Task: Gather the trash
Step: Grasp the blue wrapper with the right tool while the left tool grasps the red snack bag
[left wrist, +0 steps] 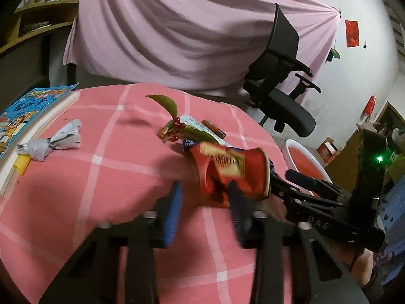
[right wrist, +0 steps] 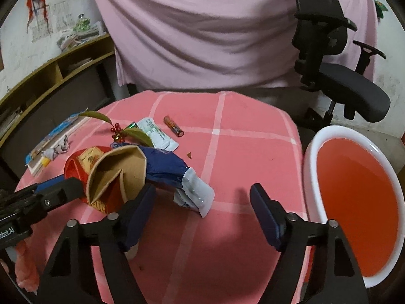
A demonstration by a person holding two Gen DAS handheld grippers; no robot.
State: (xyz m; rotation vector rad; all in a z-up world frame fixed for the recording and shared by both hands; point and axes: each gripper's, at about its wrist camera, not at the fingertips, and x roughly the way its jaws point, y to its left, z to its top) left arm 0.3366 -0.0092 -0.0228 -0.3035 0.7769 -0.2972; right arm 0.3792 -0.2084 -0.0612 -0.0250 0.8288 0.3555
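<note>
From the left wrist: only the red printed outside of a crushed paper cup (left wrist: pixel 227 174), on its side on the checked tablecloth (left wrist: pixel 101 177). Left gripper (left wrist: pixel 206 186) narrowed around its lower end, right finger against the cup, a strip of cloth visible between the blue left pad and the cup, so not clamped. Clear here too: a twisted paper (left wrist: pixel 50 141) beside a book (left wrist: pixel 25 119).

From the right wrist: the cup's brown inside and folded mouth, plus a blue and white wrapper (right wrist: pixel 172 169) touching it, mostly hidden in the other view. Right gripper (right wrist: pixel 203 187) wide apart, empty, the wrapper's white end between its fingers. Off the table's right edge, a white bin (right wrist: pixel 307 177), red inside. Farther back, a battery (right wrist: pixel 173 126) and a berry sprig (right wrist: pixel 119 129).
</note>
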